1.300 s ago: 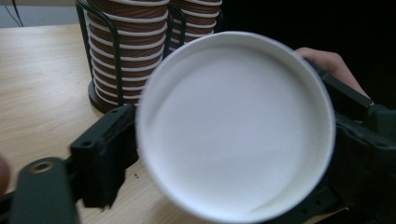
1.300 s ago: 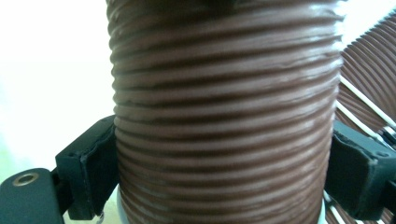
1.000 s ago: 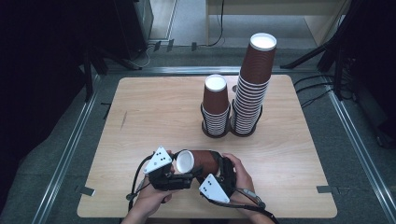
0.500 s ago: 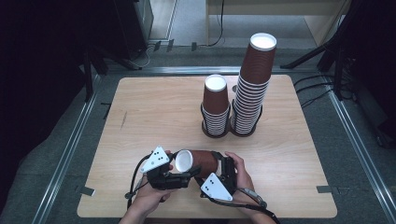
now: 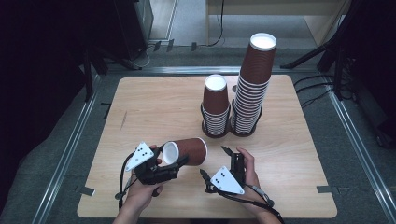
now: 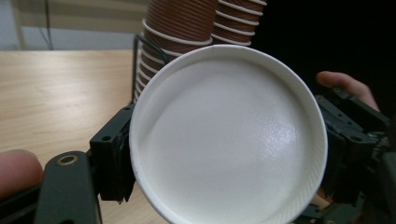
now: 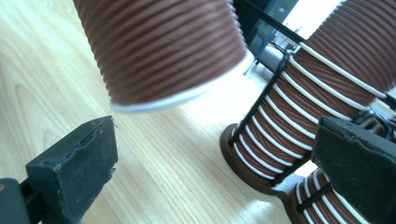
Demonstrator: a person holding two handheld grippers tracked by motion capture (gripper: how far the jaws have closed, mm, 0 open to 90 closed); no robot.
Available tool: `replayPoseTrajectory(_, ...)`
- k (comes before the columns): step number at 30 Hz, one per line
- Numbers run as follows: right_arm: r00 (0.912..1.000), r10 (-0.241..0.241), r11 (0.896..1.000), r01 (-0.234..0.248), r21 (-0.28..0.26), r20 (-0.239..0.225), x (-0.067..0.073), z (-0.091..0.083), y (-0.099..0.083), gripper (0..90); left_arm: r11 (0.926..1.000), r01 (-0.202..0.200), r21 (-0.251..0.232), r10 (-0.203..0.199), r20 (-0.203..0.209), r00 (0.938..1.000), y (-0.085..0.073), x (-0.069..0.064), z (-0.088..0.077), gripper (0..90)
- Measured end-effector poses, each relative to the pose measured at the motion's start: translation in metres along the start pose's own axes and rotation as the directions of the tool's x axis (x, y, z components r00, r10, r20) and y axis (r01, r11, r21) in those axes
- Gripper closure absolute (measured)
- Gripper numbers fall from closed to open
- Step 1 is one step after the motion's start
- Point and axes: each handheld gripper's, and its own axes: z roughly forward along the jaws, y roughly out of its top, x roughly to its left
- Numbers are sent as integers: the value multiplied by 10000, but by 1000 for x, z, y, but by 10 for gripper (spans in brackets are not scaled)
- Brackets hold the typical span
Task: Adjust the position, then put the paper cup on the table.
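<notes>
Left claw (image 5: 180, 162) clamps the sideways paper cup (image 5: 186, 151) by its base while right claw (image 5: 214, 164) gapes empty; squeeze harder and the thin wall crumples, or it slips onto the bench (image 5: 154, 107).

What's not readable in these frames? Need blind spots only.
- Left gripper view: the held cup covers the table ahead and most of both stacks.
- High view: the left gripper pads' contact on the cup is too small to judge.
- Right gripper view: the tops of the short stack and tall stack are cut off by the frame edge.
</notes>
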Motion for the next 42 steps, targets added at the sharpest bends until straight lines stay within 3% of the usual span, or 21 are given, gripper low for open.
replayPoseTrajectory(7,9917,1281,9917,-1280,113,-92,-5,-1,2,12,9956,9,-939,-24,-159,9999,-3,-1,-2,217)
replayPoseTrajectory(13,9709,2393,9709,-2394,119,59,-9,-3,3,12,9913,77,-1315,-94,-124,9999,-6,1,-1,216)
replayPoseTrajectory(18,9388,3443,9387,-3444,-153,-55,-13,-5,6,12,9872,-56,-1595,29,-177,9998,-8,1,-1,216)
replayPoseTrajectory(19,9241,3819,9241,-3820,-133,-126,-13,-5,8,10,9866,-46,-1630,12,-206,9998,-9,2,-1,215)
replayPoseTrajectory(22,8938,4483,8936,-4485,-172,-140,-13,-6,11,0,9829,52,-1839,-99,-243,9997,-9,2,-1,215)
replayPoseTrajectory(25,8732,4873,8730,-4874,-166,-117,-14,-7,14,0,9809,-93,-1943,25,-355,9994,-11,1,-1,215)
replayPoseTrajectory(28,8299,5557,8305,-5568,-126,-496,-13,-7,17,0,9792,-196,-2018,121,-383,9992,-13,2,-2,216)
replayPoseTrajectory(31,8046,5909,8058,-5921,-40,-594,-11,-6,20,0,9777,-109,-2097,26,-397,9992,-13,4,-2,216)
replayPoseTrajectory(34,7551,6502,7574,-6530,-73,-842,-10,-6,22,0,9756,-55,-2195,-9,-288,9996,-13,6,-2,216)
replayPoseTrajectory(39,6609,7413,6646,-7471,-94,-1173,-11,-5,26,0,9706,30,-2407,-120,-361,9993,-13,7,-3,216)
replayPoseTrajectory(42,5866,8003,5894,-8077,-164,-1240,-11,-3,29,0,9717,-71,-2359,-27,-410,9992,-16,8,-1,216)
